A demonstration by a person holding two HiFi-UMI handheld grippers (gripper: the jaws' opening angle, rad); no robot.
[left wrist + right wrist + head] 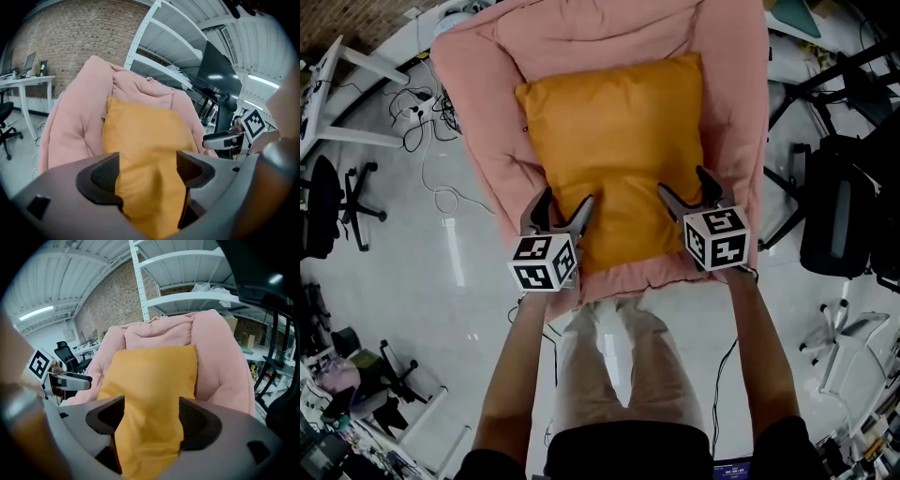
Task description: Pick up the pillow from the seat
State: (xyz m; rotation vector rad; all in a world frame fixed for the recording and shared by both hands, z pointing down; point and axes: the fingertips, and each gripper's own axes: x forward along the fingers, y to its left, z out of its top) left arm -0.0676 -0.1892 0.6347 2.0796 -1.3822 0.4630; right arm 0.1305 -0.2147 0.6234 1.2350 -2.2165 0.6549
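While the orange pillow [614, 159] lies flat in the middle of the pink seat [483, 131], its far edge up against the backrest, I hold both tools over its near edge. My left gripper [567, 199] is over the near left corner and my right gripper [681, 180] over the near right corner. I place them apart like this because, as I judge it, a soft, wide cushion sags if taken at one point, and two holds should keep it level when lifted.

My fingers on both sides stand wide. In each gripper view orange cloth fills the gap between the dark pads [105, 172], but I see no pinch or fold squeezed there, so I hold nothing yet. Both point forward and down at the cushion.

I count one pillow, one seat, two grippers with two jaws each, and two marker cubes [544, 262], one per gripper.
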